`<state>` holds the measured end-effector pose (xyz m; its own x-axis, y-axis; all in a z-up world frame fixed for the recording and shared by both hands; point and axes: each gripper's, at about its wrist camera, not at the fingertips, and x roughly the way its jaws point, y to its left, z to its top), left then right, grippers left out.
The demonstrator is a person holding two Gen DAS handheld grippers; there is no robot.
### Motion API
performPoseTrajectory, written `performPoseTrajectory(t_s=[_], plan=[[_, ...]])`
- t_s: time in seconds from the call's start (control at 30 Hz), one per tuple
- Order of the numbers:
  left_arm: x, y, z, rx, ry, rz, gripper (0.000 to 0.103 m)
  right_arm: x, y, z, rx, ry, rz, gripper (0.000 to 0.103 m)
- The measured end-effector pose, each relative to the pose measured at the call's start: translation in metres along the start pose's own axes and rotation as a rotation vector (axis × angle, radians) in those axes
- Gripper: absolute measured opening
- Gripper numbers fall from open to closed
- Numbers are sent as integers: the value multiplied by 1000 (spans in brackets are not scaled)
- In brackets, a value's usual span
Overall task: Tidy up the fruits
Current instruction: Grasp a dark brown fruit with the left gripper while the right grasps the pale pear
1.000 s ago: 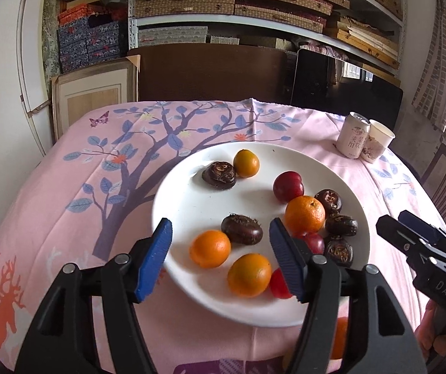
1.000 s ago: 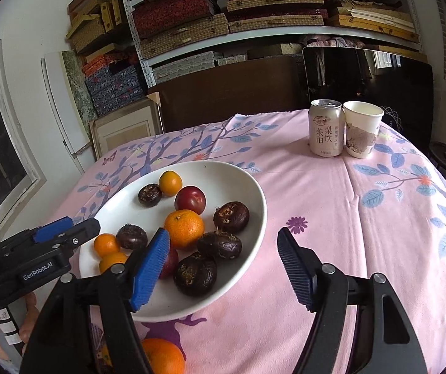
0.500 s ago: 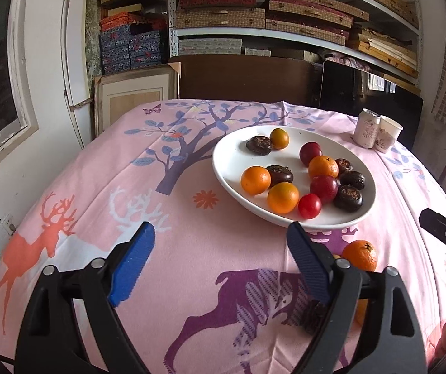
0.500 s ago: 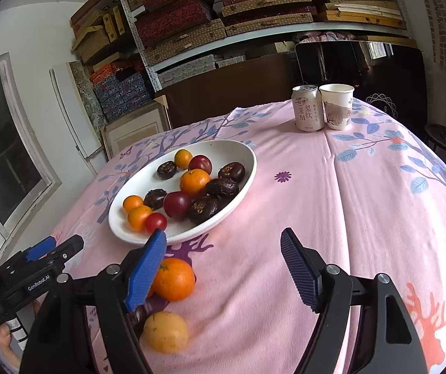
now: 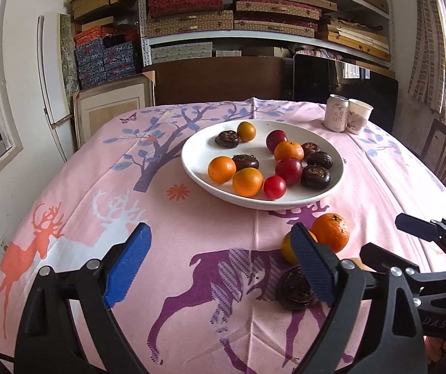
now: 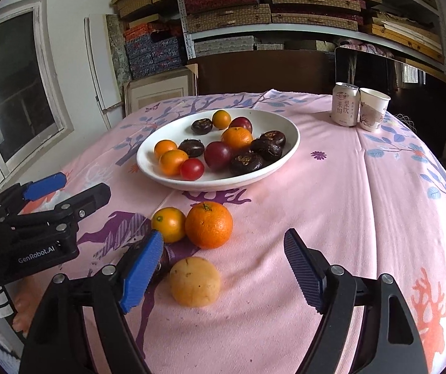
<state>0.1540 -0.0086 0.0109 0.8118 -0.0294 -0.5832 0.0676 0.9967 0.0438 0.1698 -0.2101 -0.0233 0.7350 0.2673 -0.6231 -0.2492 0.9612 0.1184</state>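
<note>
Four loose fruits [image 6: 209, 224] lie on the tablecloth [image 6: 347, 218] near the plate [image 6: 291, 131], and with both our left gripper [image 5: 220, 258] and right gripper [image 6: 223, 268] just widened and empty, a careless nudge could roll them off.

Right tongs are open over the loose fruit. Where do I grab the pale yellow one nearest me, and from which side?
Take the pale yellow fruit across its widest middle, coming down from above and the near side. It is round, so any axis works, and its right flank is bare cloth. The dark fruit crowds its left, so the right tongs should shift left to centre on it.
</note>
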Motion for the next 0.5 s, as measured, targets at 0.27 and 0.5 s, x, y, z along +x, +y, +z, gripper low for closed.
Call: performPoseTrajectory(t_s=[0.27,0.5], plan=[[0,-2,-1,4,-8,-9,92,3,-1,-2,7,20,-9,81],[3,-2,-2,11,2,8,95,3,1,-8,0,38,0,81]])
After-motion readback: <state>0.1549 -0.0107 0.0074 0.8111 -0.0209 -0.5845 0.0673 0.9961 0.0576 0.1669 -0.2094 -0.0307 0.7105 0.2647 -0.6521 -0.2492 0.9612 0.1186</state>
